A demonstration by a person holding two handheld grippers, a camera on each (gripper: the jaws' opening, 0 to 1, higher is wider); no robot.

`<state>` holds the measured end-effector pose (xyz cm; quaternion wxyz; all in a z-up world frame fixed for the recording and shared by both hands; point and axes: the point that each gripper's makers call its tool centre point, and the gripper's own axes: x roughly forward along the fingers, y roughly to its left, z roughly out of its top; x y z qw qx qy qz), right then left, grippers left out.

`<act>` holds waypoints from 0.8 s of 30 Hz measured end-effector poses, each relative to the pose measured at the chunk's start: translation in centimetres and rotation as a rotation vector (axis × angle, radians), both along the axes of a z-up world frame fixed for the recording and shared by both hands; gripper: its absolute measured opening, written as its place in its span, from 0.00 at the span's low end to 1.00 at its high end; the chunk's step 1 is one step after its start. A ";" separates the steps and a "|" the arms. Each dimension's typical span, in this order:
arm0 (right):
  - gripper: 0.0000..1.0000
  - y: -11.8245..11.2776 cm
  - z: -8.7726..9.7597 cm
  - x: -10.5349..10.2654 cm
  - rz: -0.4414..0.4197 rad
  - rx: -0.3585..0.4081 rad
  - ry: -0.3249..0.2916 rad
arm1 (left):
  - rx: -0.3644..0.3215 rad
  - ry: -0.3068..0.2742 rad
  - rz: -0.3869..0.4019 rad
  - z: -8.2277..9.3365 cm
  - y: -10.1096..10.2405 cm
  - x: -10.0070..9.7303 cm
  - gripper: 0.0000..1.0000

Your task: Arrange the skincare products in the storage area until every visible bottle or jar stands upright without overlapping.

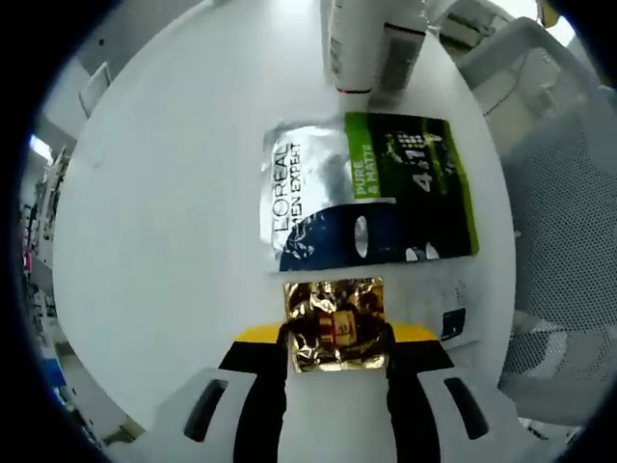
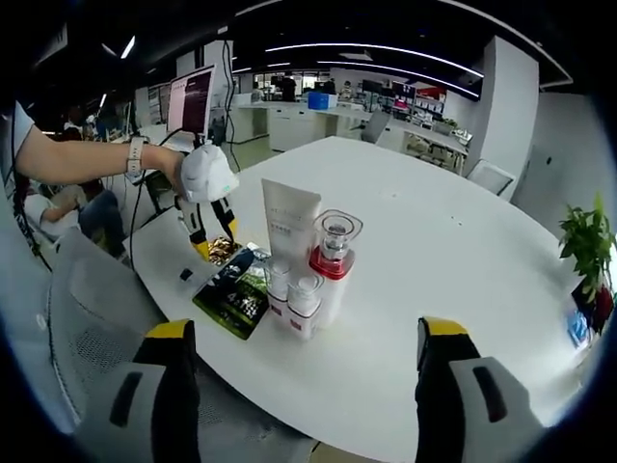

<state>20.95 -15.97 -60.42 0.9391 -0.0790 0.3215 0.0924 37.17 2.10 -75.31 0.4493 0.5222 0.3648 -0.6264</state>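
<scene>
Your left gripper (image 1: 337,362) is clamped on a gold foil sachet (image 1: 337,323), which lies flat on the white table (image 1: 164,241) right between the jaws, so what you are holding is already at the tongs and nothing needs reaching for on that side. Straight ahead of the sachet, almost touching its far edge, lies the L'Oreal pack (image 1: 371,188), flat, its long axis running across your line of approach; a small white card (image 1: 448,313) sits just to the right of the sachet. Past the pack stands the cluster you are building. From the right gripper view it reads as a white tube (image 2: 289,227) upright at the back, a clear bottle with a red collar (image 2: 334,256) beside it, and two small white-capped bottles (image 2: 293,299) in front, all standing, close together, and I cannot tell whether they touch. No tray or box is in sight; the products stand on the bare table. Your right gripper (image 2: 304,386) has its jaws wide apart and holds nothing, well back from the cluster near the table edge. The left hand is much the nearer to the flat items, so I judge any lift of the sachet toward the cluster falls to it.
</scene>
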 end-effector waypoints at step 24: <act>0.94 0.4 0.4 0.2 0.016 0.003 -0.021 | -0.209 0.000 0.176 4.2 -0.9 0.4 0.52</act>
